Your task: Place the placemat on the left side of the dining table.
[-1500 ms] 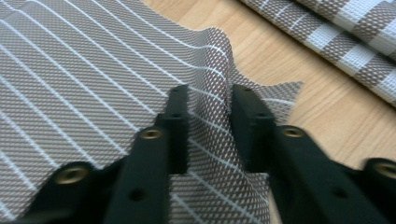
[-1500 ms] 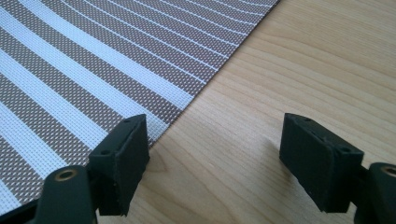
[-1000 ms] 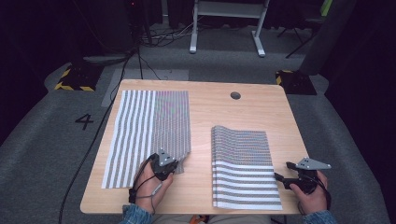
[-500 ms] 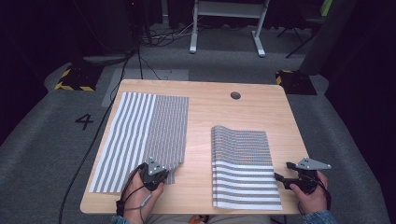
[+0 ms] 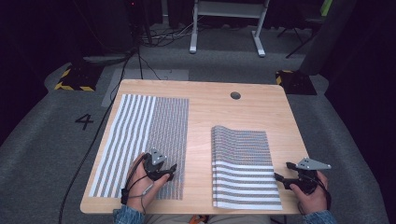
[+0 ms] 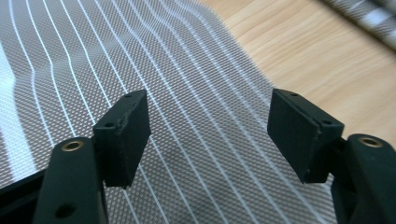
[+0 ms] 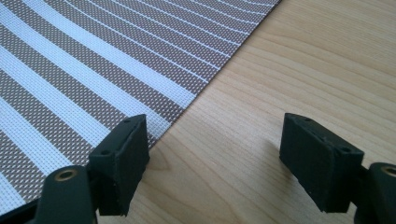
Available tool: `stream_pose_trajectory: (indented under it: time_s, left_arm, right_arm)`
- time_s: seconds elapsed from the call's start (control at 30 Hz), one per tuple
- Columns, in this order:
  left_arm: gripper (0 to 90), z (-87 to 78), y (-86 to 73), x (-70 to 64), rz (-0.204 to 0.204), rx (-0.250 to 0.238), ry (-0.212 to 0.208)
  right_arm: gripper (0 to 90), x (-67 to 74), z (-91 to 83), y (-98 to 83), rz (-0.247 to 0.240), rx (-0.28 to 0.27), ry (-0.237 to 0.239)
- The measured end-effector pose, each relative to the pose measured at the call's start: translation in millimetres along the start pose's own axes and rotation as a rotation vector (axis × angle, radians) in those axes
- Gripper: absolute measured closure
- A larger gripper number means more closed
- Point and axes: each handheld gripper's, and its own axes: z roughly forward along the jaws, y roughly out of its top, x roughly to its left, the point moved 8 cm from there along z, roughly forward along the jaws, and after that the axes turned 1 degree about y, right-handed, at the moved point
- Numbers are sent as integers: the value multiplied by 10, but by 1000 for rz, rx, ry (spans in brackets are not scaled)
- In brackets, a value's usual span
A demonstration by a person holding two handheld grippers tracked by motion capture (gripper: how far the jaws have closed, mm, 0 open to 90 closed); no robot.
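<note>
Mats: two, both striped, both long from near edge to far edge of table [image 5: 205,100]. Left mat [image 5: 140,140] lies flat. Right mat [image 5: 243,163] curls up at far end. Bare wood strip between them. Left gripper [image 5: 161,170] over left mat's near right part, jaws wide, holding nothing. Right gripper [image 5: 285,172] just beside right mat's near right edge, jaws wide, holding nothing.

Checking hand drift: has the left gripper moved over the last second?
Yes. The left gripper slid toward the near table edge, over the left mat.
</note>
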Motion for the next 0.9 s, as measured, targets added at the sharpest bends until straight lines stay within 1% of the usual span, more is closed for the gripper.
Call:
stream_pose_trajectory:
  time_s: [0.03, 0.07, 0.1, 0.13, 0.17, 0.27, 0.3, 0.33, 0.4, 0.43, 0.47, 0.5, 0.53, 0.57, 0.63, 0.67, 0.7, 0.77, 0.8, 0.87, 0.9]
  left_arm:
    - [318, 32, -26, 3, -9, 9, 0]
    - [319, 46, -21, 8, -9, -13, 10]
    - [326, 47, -21, 6, -23, -10, 14]
    - [347, 50, -11, 11, -41, -14, 32]
    - [358, 57, -4, 15, -49, -18, 42]
    - [359, 86, 26, 36, -67, -19, 58]
    - [360, 101, 43, 52, -76, -19, 71]
    - [361, 118, 59, 64, -81, -20, 77]
    - [360, 141, 84, 86, -86, -18, 89]
    - [360, 148, 93, 93, -88, -22, 86]
    - [360, 153, 98, 105, -88, -20, 81]
    - [361, 155, 102, 123, -89, -20, 85]
    - [360, 160, 108, 134, -86, -21, 82]
    - [360, 167, 115, 151, -89, -21, 85]
    - [360, 177, 123, 161, -89, -20, 76]
    - [359, 175, 124, 167, -80, -18, 83]
    - [360, 175, 126, 164, -77, -21, 82]
    - [344, 164, 132, 158, -56, -26, 91]
    - [333, 147, 145, 143, -55, -32, 83]
    - [328, 92, 199, 94, -60, -63, 66]
    - [322, 67, 220, 66, -58, -71, 59]
  right_arm:
    - [240, 0, 0, 0, 0, 0, 0]
    - [240, 0, 0, 0, 0, 0, 0]
    - [240, -4, -4, -2, -3, 5, -2]
    - [240, 0, -4, 0, 3, 3, -1]
    - [239, 1, -4, 1, 4, 2, 0]
    - [240, 0, -4, 0, 2, 3, 0]
    - [240, 4, 1, 3, 6, -2, 1]
    - [239, -4, -4, -2, -3, 5, -2]
    - [239, 1, -4, 0, 3, 3, 0]
    - [239, -3, -4, -2, -3, 5, -1]
    - [239, 3, -4, 1, 5, 2, 0]
    - [239, -2, -4, -2, -2, 5, -1]
    - [240, 3, -4, 1, 5, 2, 1]
    - [239, -1, -4, -1, 1, 3, 0]
    - [239, -1, -4, 0, 2, 3, -1]
    - [239, -1, -4, 0, 1, 3, -1]
    - [239, -3, -4, -3, -2, 5, -1]
    - [239, -4, -4, -2, -3, 5, -1]
    - [239, 2, -4, 1, 5, 2, 1]
    - [239, -3, -4, -2, -2, 5, -1]
    - [239, 1, -4, -1, 1, 4, 1]
